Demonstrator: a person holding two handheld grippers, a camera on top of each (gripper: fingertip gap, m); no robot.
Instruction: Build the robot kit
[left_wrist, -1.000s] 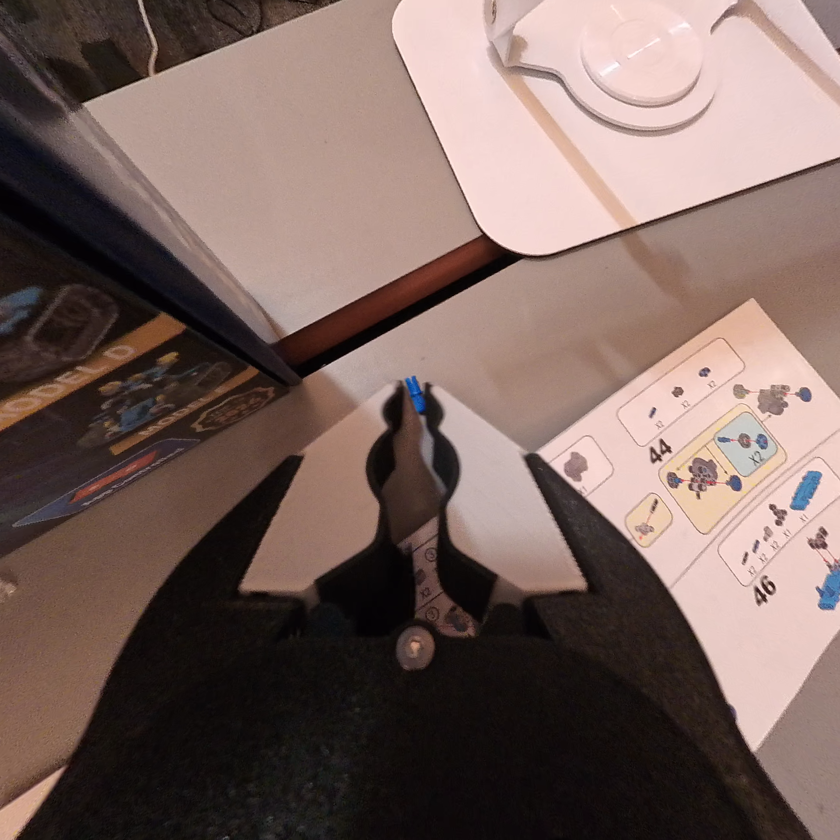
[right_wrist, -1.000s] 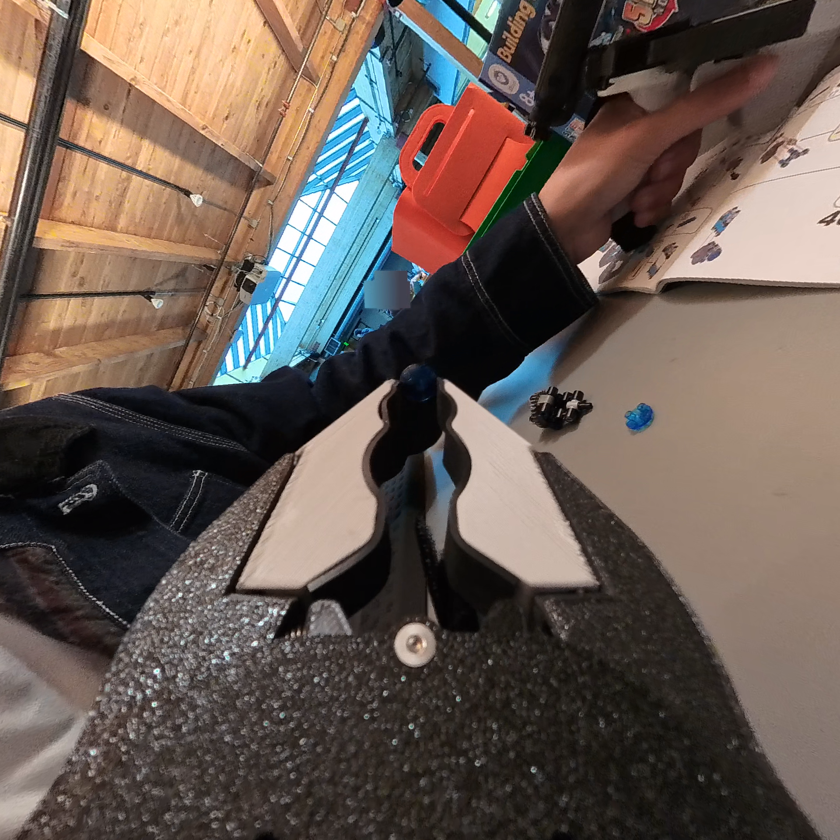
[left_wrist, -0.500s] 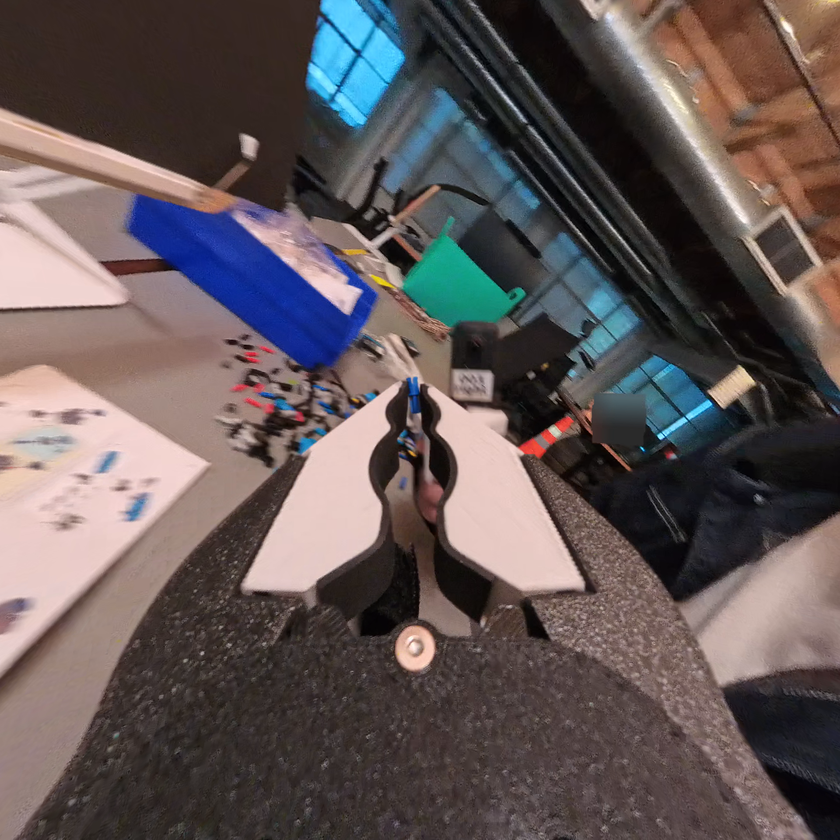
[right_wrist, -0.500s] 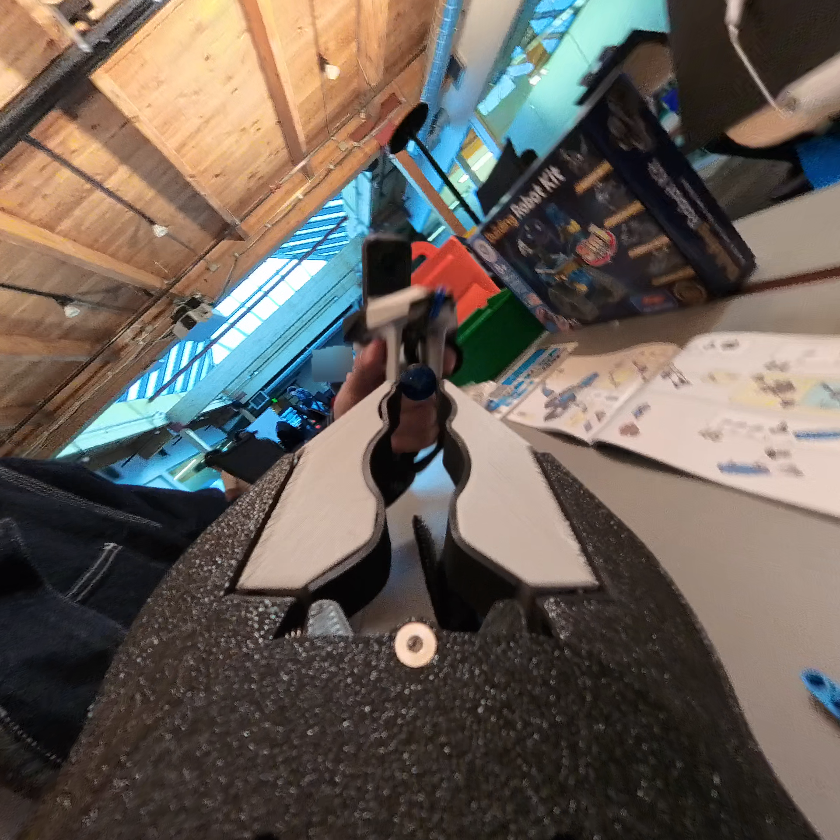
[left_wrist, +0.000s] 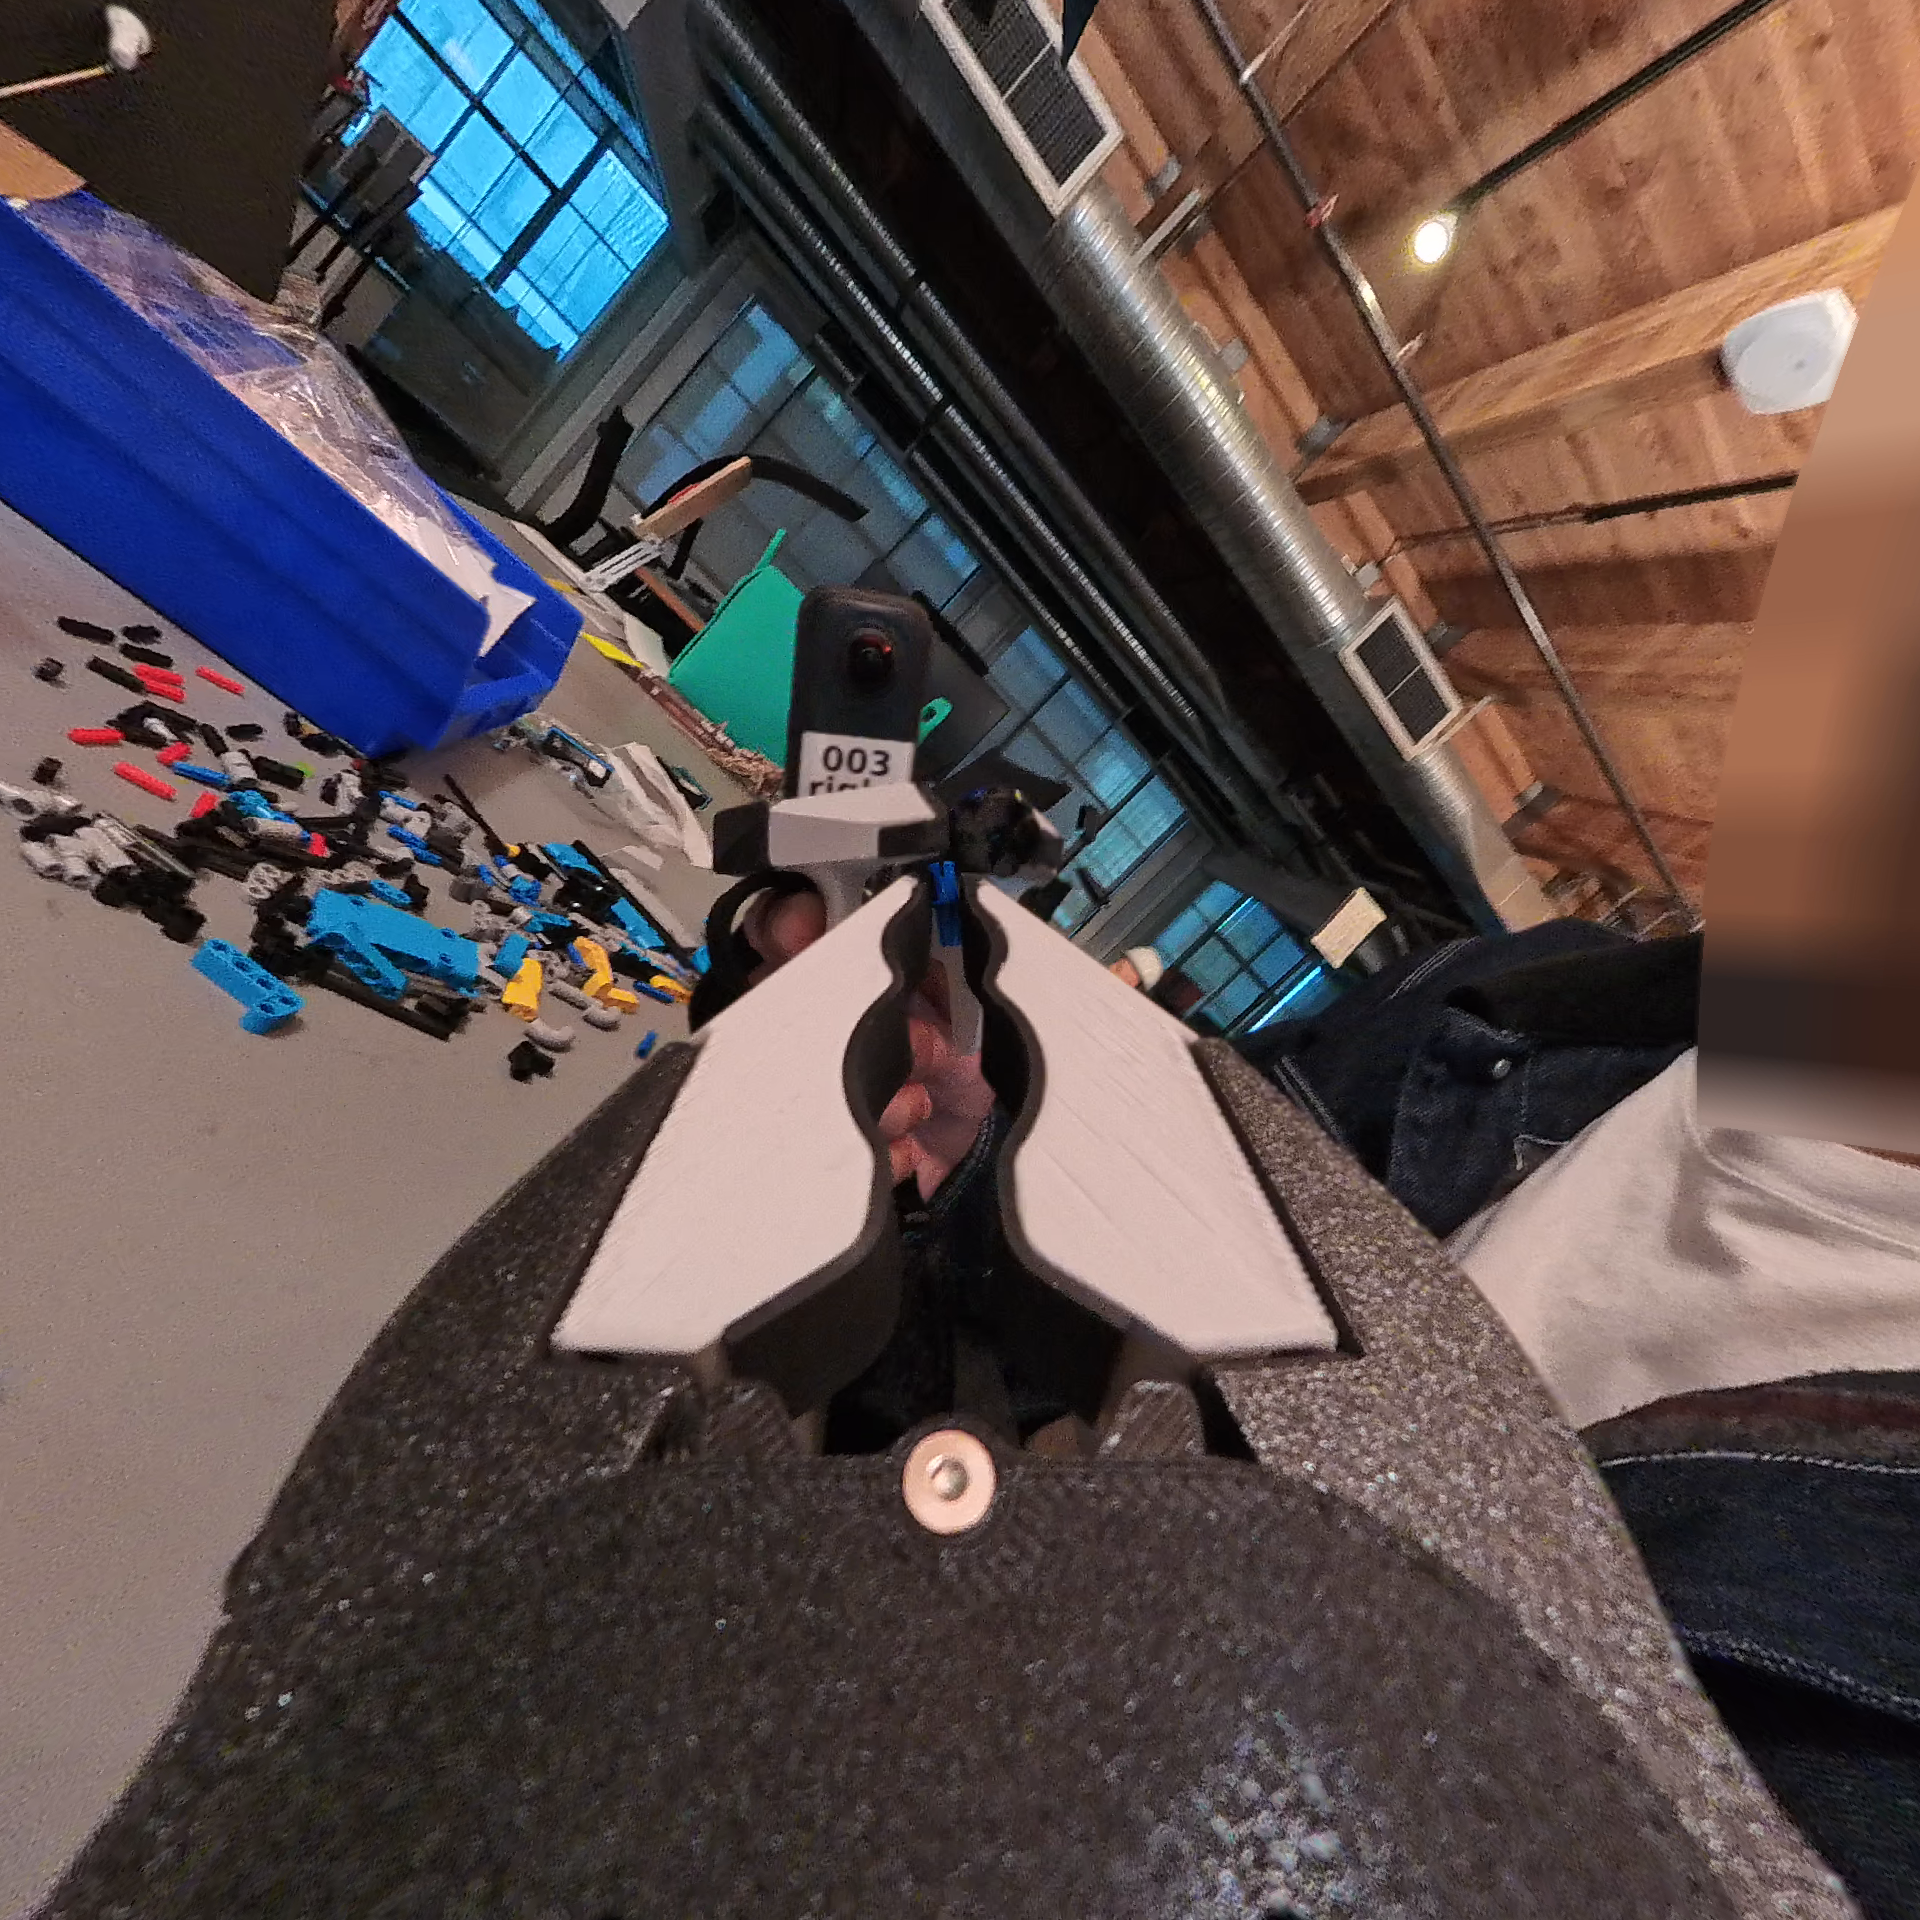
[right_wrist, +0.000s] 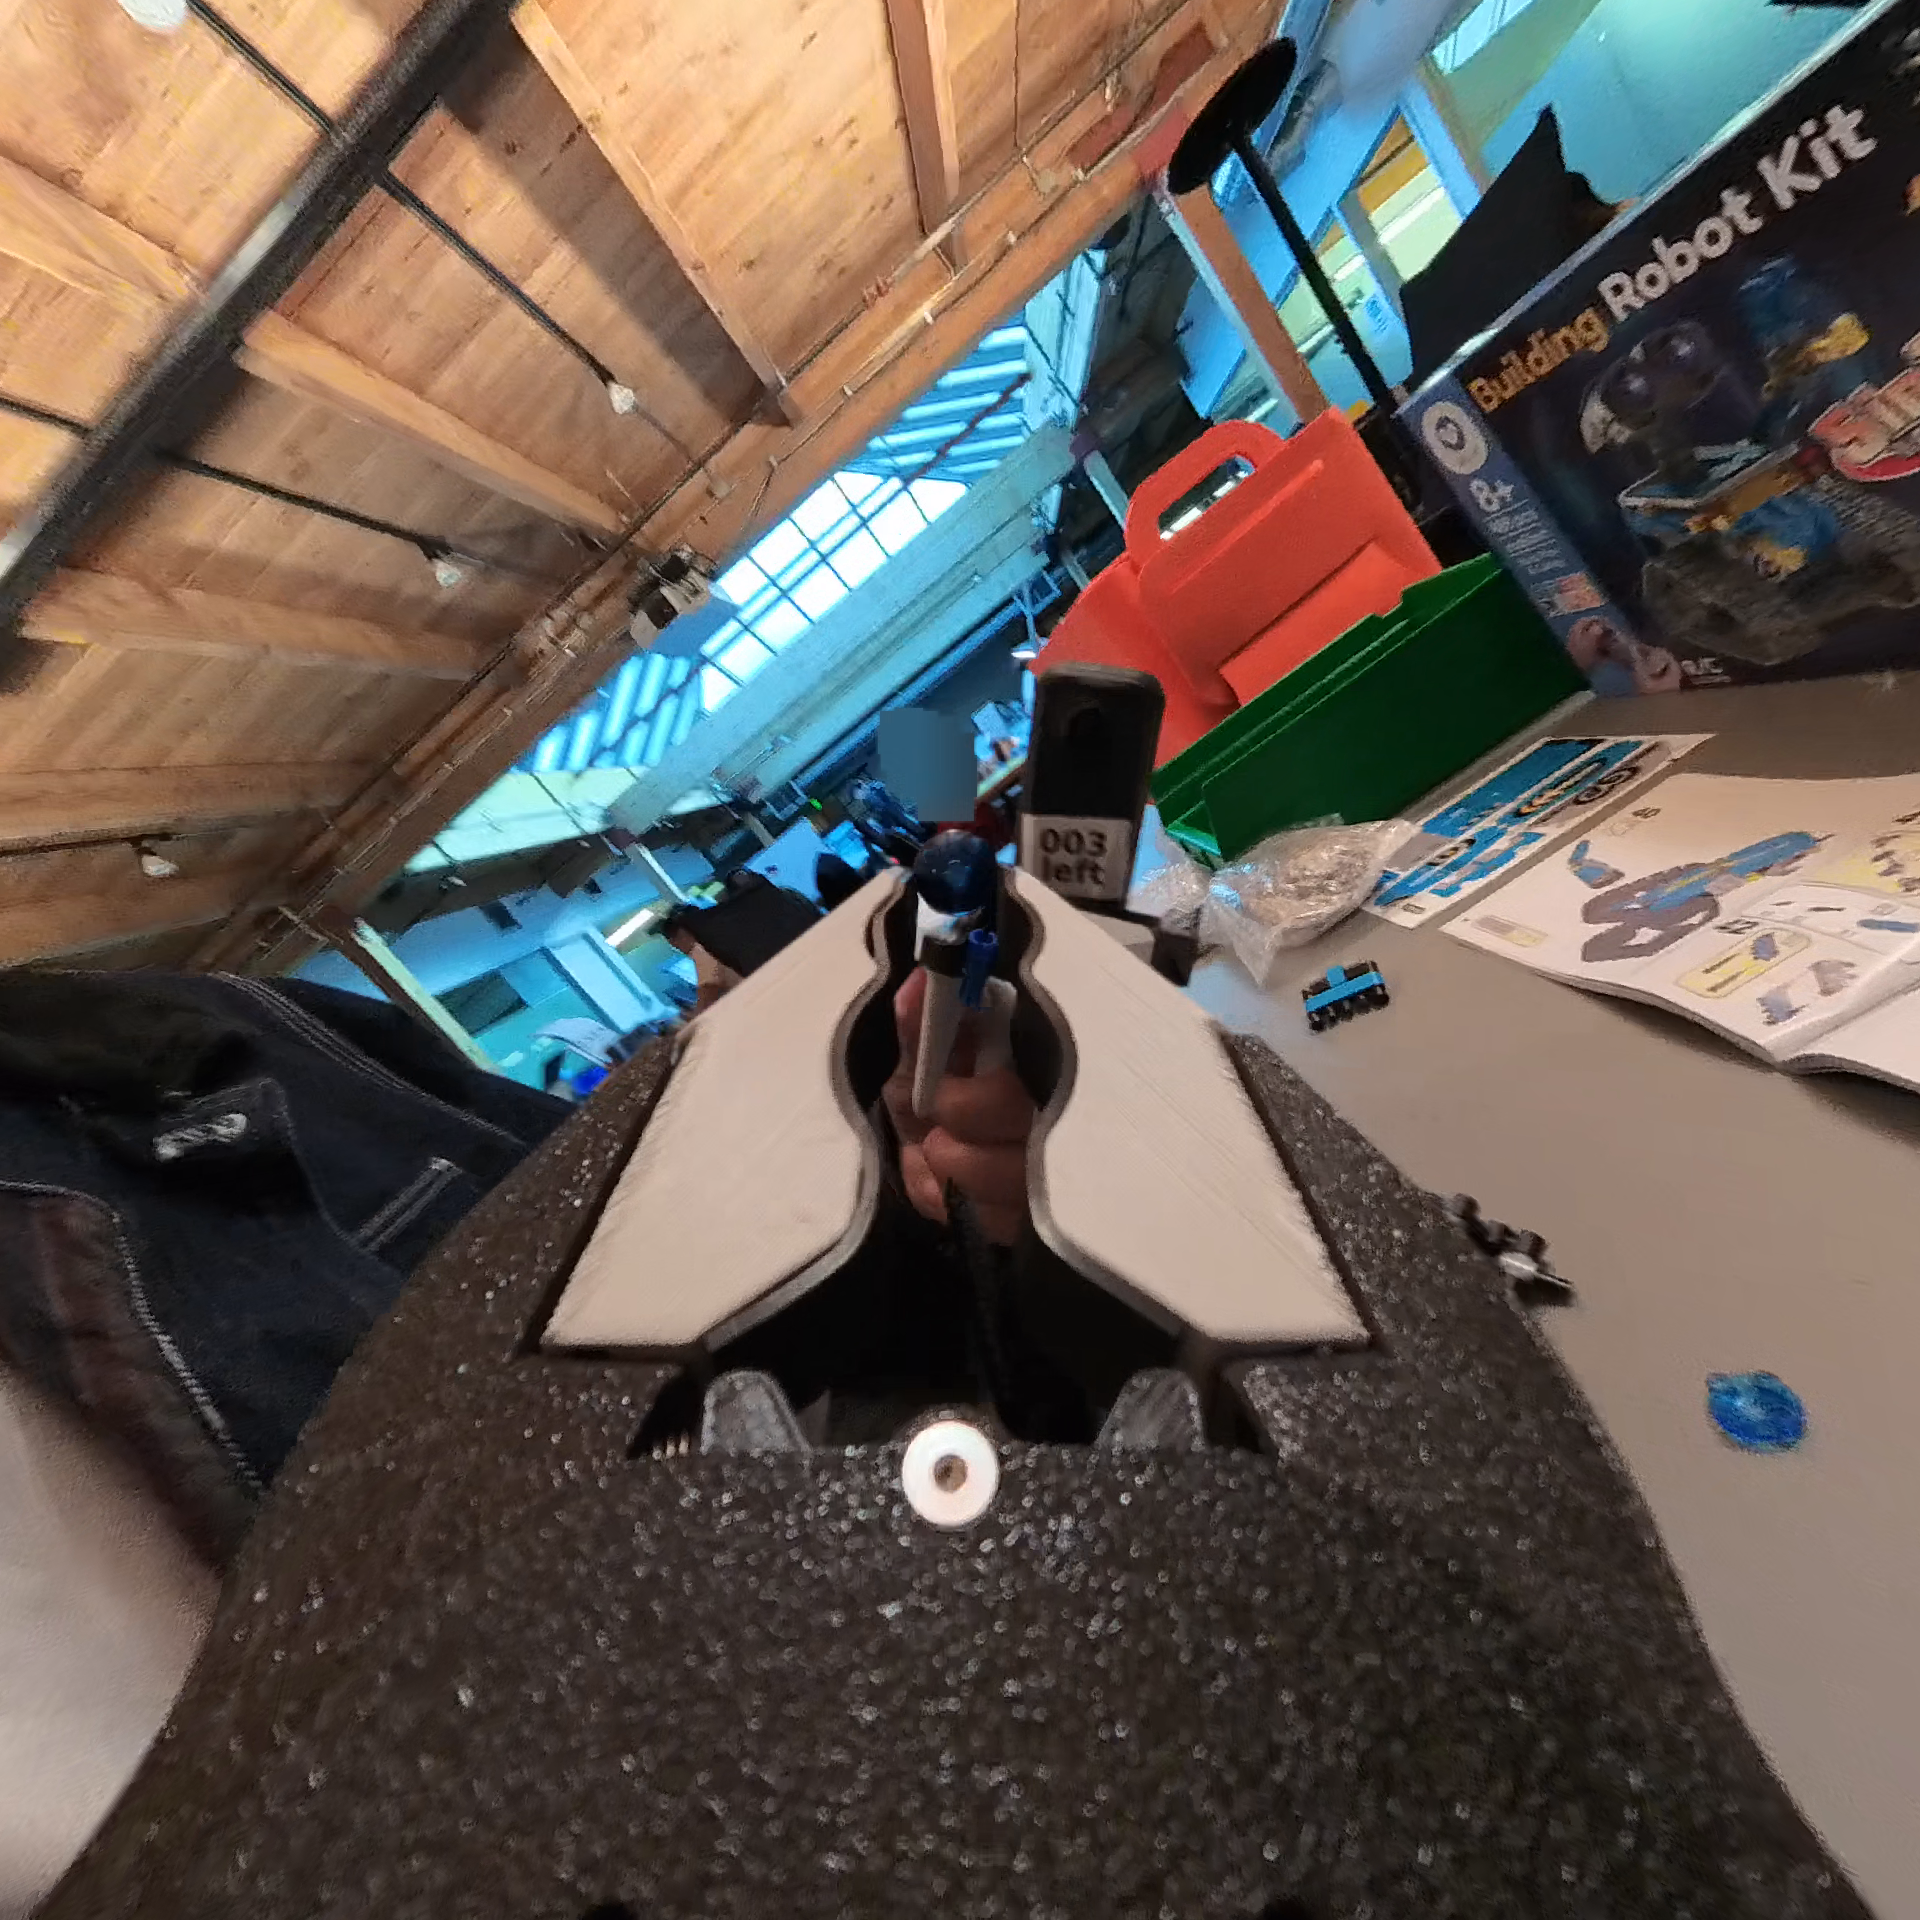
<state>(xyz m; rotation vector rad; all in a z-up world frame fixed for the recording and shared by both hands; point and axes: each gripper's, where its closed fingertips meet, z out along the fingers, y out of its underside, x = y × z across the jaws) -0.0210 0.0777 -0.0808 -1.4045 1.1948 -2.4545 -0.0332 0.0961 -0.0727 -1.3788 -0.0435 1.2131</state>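
Facing tip to tip mid-frame | left gripper (left_wrist: 943, 904) pinches small blue pin (left_wrist: 943, 896) | right gripper (right_wrist: 954, 883) clamps dark blue ball piece (right_wrist: 956, 873) | parts apart, unjoined

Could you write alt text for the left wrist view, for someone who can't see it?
The left gripper pinches a small blue peg, raised toward the right gripper opposite. Loose building pieces lie scattered beside a blue bin.
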